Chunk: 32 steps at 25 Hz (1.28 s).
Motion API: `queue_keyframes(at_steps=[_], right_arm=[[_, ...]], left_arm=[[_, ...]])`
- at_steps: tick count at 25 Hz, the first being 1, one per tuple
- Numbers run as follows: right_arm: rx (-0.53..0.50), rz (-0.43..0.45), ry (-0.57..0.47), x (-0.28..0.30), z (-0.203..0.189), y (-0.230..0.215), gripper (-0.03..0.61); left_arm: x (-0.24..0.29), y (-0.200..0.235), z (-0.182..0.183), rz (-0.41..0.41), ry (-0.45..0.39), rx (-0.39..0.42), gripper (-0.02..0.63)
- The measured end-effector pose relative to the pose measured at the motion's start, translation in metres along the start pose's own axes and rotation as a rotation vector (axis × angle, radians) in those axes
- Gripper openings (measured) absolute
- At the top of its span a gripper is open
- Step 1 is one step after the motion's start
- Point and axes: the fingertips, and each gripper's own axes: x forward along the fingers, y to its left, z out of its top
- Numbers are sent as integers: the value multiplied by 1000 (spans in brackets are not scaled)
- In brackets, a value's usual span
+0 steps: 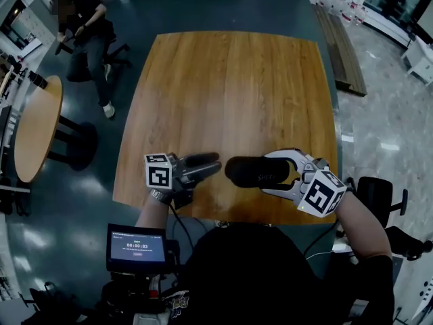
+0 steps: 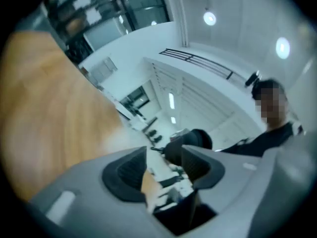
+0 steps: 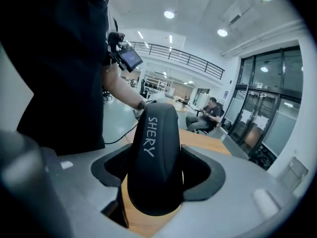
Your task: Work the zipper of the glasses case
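**Firmly pinched: the glasses case sits in the right gripper, the left one stands spread**

The right gripper's jaws close on the black case from both sides, one pad against each long flank. The right gripper view shows this plainly: the case fills the gap between the pads, and white lettering reading SHERY runs along its top. Wood shows beneath it there.

In the head view the case lies roughly level over the near edge of the wooden surface. Its free end points toward the left gripper. Whether the case rests on the wood or hangs just above it cannot be told. The zipper is too small to make out.

The left gripper's jaws are apart, and nothing is pressed between the pads. In the left gripper view only blurred background shows in the gap, with a dark rounded shape just beyond the tips. From above, those tips sit just beside the case's free end.

A small screen hangs near the person's chest. A round table stands on the floor to the left.
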Motion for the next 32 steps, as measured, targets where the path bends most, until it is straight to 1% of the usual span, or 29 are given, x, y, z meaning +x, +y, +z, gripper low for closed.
queue_keyframes(at_steps=[1, 2, 3, 4, 5, 6, 8, 10, 12, 14, 16, 18, 21, 22, 23, 26, 27, 29, 30, 32], right_arm=[[6, 29, -11, -9, 7, 5, 305], [11, 53, -15, -15, 12, 9, 305], [10, 71, -9, -17, 14, 12, 305], [0, 81, 6, -18, 13, 14, 305], [-19, 86, 28, -17, 10, 15, 305], [-49, 89, 57, -16, 7, 17, 304], [-149, 111, 138, -11, -1, 22, 304], [-298, 158, 239, -4, -6, 30, 304], [-446, 208, 326, 3, -9, 34, 304], [-531, 241, 365, 8, -6, 35, 304], [-584, 256, 395, 12, -6, 35, 302], [-646, 272, 437, 14, -7, 36, 302], [-705, 314, 481, 17, -10, 42, 305], [-707, 321, 478, 18, -10, 44, 312], [-697, 321, 462, 19, -9, 47, 326], [-604, 267, 348, 14, 11, 44, 341], [-553, 239, 294, 6, 21, 42, 355], [-404, 181, 169, -16, 41, 38, 383], [-322, 155, 110, -29, 50, 35, 383], [-184, 113, 22, -53, 62, 27, 379]], left_arm=[[7, -22, 2, -139, 24, -54, 231], [13, -44, 3, -263, 49, -89, 271], [17, -62, 4, -356, 78, -103, 300], [20, -74, 3, -418, 110, -106, 342], [23, -82, 1, -449, 141, -104, 368], [27, -86, -2, -456, 172, -99, 376], [36, -88, -12, -427, 254, -68, 379], [45, -91, -25, -392, 356, -34, 379], [52, -92, -38, -375, 443, -28, 382], [60, -86, -53, -332, 508, -21, 379], [69, -80, -63, -273, 532, -16, 372], [76, -78, -67, -232, 525, -12, 348], [77, -78, -77, -211, 532, 1, 310], [76, -78, -79, -211, 516, -4, 301], [74, -79, -78, -216, 482, -16, 282], [66, -93, -62, -265, 320, -56, 268], [64, -100, -56, -295, 262, -61, 267], [57, -113, -50, -359, 168, -61, 267], [53, -119, -48, -389, 142, -56, 266], [41, -127, -42, -453, 115, -54, 265]])
